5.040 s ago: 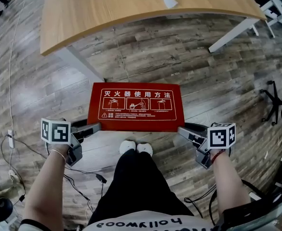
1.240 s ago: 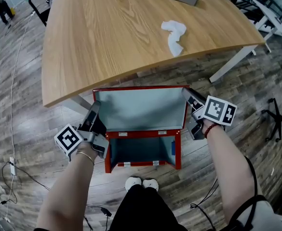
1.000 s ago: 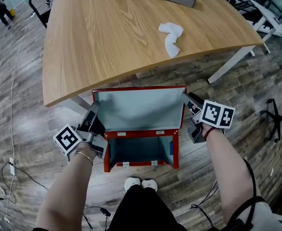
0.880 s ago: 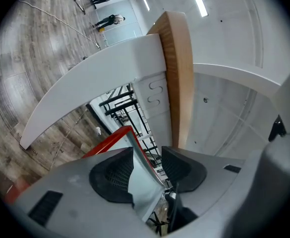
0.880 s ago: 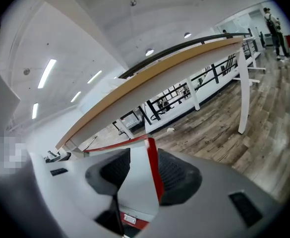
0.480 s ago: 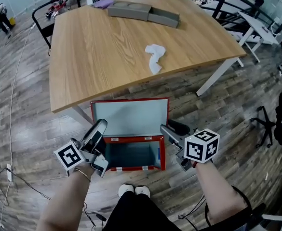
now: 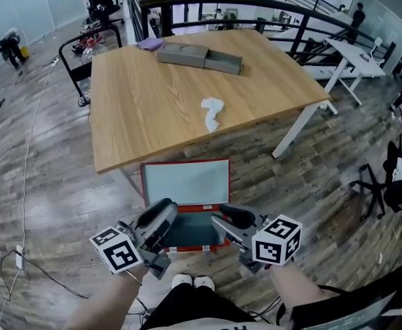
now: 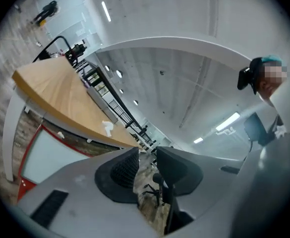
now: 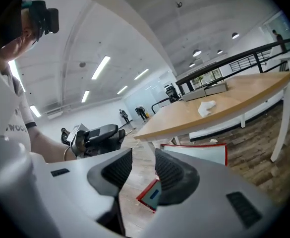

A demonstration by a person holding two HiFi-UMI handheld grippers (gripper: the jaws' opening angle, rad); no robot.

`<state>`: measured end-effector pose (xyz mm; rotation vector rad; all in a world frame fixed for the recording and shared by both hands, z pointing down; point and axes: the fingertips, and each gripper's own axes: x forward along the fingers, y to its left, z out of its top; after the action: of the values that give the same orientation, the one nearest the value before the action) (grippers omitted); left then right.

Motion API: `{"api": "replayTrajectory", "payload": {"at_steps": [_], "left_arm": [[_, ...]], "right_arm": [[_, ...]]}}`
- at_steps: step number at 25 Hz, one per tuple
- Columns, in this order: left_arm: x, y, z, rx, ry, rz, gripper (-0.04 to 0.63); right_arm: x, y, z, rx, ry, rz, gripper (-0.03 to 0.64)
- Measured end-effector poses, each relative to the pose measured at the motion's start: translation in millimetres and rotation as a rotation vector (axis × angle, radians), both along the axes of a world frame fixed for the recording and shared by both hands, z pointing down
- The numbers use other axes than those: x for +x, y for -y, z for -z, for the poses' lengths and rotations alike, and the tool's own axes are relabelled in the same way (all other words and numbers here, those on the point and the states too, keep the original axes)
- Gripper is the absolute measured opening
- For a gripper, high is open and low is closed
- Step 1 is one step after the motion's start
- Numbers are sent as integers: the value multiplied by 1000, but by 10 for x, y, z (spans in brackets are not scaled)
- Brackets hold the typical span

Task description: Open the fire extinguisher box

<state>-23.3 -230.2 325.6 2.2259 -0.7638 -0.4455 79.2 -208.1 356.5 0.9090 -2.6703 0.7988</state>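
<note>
**Head view.** The red metal fire extinguisher box [image 7: 220,236] is seen on the wooden floor, just in front of the person's feet and at the near edge of the large light-wood table [image 7: 187,95]. Five seconds ago its lid lay shut, with the printed instruction panel facing up. Now the pale-lined lid [image 7: 185,183] is swung back and stands at the far side, under the table's edge. The left gripper [image 7: 168,212] and the right gripper [image 7: 221,220] have been lifted off the box's sides and raised toward the camera, and neither touches it. From this the opening is judged done, with only the withdrawal left. The box's long axis runs left to right. Its mouth faces up, the hinge lies along the far edge, and the lid's inner face is turned toward the person.

**Left gripper view.** The jaws have just been closing and are left narrowly apart. Only floor and a distant office chair show through the gap. The lid's red rim is seen low at the left, well apart from the pads.

**Right gripper view.** These jaws have also just been closing slightly and remain apart and empty. The open box lies beyond them, and the blue patch inside is probably a label, though it is too small to tell.
</note>
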Motion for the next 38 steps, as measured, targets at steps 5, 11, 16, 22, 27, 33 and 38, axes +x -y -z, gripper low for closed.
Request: {"api": "replayTrajectory", "payload": {"at_steps": [5, 11, 16, 22, 27, 33, 38], "left_arm": [[129, -331, 611, 117, 106, -42, 77], [155, -664, 1250, 198, 118, -78, 61], [180, -919, 1552, 263, 157, -132, 58], [193, -1058, 1574, 280, 261, -158, 43], [259, -1133, 1444, 254, 276, -189, 30], [314, -1307, 1312, 335, 334, -189, 25], [197, -1260, 1198, 350, 386, -162, 25]], "right_arm": [[-33, -230, 515, 38, 59, -17, 121], [-113, -444, 1151, 158, 79, -7, 57], [-211, -699, 1611, 242, 120, 31, 37], [-332, -933, 1905, 276, 138, 66, 21], [-416, -1024, 1844, 268, 130, 91, 20], [-428, -1152, 1649, 222, 126, 84, 20], [-449, -1090, 1560, 194, 147, 68, 20]]}}
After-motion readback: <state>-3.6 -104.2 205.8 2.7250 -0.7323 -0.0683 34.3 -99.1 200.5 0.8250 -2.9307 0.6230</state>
